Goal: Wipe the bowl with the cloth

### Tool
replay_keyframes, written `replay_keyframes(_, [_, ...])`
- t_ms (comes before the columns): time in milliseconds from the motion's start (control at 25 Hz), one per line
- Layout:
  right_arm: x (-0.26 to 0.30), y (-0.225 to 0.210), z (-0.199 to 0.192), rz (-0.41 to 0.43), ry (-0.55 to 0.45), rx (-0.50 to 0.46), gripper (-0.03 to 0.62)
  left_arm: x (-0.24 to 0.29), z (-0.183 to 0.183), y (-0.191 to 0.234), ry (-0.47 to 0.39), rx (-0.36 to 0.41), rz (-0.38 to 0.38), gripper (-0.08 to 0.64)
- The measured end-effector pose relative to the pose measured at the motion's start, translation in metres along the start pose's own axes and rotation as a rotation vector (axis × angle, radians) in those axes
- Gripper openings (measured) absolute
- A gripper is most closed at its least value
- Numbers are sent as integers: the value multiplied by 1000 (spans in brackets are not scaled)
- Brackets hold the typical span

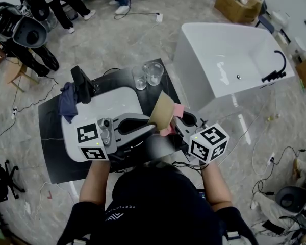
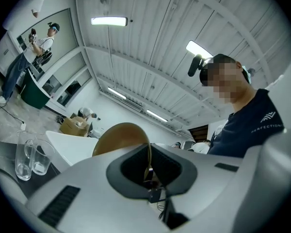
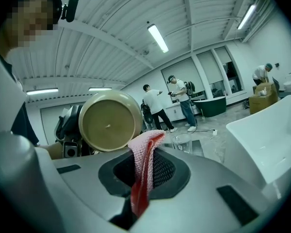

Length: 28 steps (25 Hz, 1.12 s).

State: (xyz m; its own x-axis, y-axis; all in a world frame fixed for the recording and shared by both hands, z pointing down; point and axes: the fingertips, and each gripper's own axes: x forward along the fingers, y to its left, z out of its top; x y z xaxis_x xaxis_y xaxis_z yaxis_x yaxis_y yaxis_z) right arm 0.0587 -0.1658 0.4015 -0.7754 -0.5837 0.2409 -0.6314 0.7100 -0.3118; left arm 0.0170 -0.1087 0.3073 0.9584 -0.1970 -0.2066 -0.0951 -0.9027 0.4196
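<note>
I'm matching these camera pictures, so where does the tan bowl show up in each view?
Head view: bowl at centre.
Left gripper view: bowl at centre, edge-on, pinched in the left tool.
Right gripper view: bowl left of centre, face-on, beside the cloth.
Shared landmark: white bathtub, in all three.

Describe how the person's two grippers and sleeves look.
Both the left gripper and right gripper have smooth white-grey shells with black-lined jaw openings. Each carries a white cube printed with black square markers. The person wears a dark short-sleeved shirt; forearms are bare.
</note>
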Motion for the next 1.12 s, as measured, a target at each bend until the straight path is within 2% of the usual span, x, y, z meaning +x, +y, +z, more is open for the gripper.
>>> replay_keyframes(560, [6, 35, -11, 92, 19, -23, 43, 10, 10, 30, -50, 39, 161, 20])
replay_keyframes(960, [5, 50, -4, 131, 14, -45, 43, 10, -9, 57, 64, 149, 330, 20])
replay_keyframes(1120, [3, 48, 1, 124, 4, -51, 43, 6, -19, 64, 98, 148, 356, 20])
